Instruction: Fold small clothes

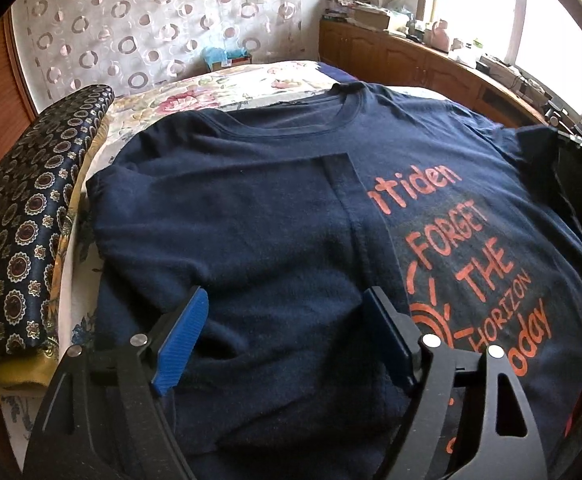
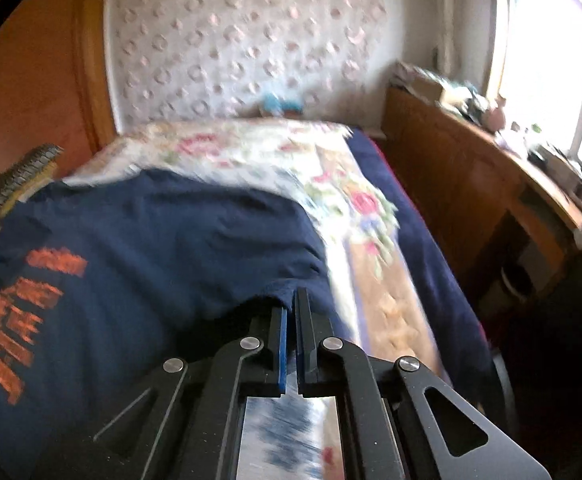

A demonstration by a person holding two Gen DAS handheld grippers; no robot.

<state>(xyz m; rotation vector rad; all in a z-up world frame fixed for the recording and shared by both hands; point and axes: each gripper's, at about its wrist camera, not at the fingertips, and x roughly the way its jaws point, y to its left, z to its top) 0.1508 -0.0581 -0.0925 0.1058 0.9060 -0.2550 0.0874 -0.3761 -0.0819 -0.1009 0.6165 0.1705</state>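
- Far left: a dark patterned cushion with gold medallions (image 1: 23,240) lies along the edge of the bed, just beside the garment.
- Centre: a navy blue cotton T-shirt with orange printed lettering (image 1: 251,220) lies spread on the cream floral bedspread (image 1: 195,100), neckline toward the far wall; its left side is folded inward, covering part of the print.
- Left gripper (image 1: 285,340): black frame, blue ribbed pads, jaws wide apart over the lower folded part of the shirt, gripping nothing.
- Right gripper (image 2: 290,312): jaws closed together on the shirt's right edge, the cloth lifted into a ridge at the pads. This view is blurred.
- Far right: a wooden cabinet run with clutter on top (image 1: 431,56) stands beneath a bright window (image 1: 551,20).
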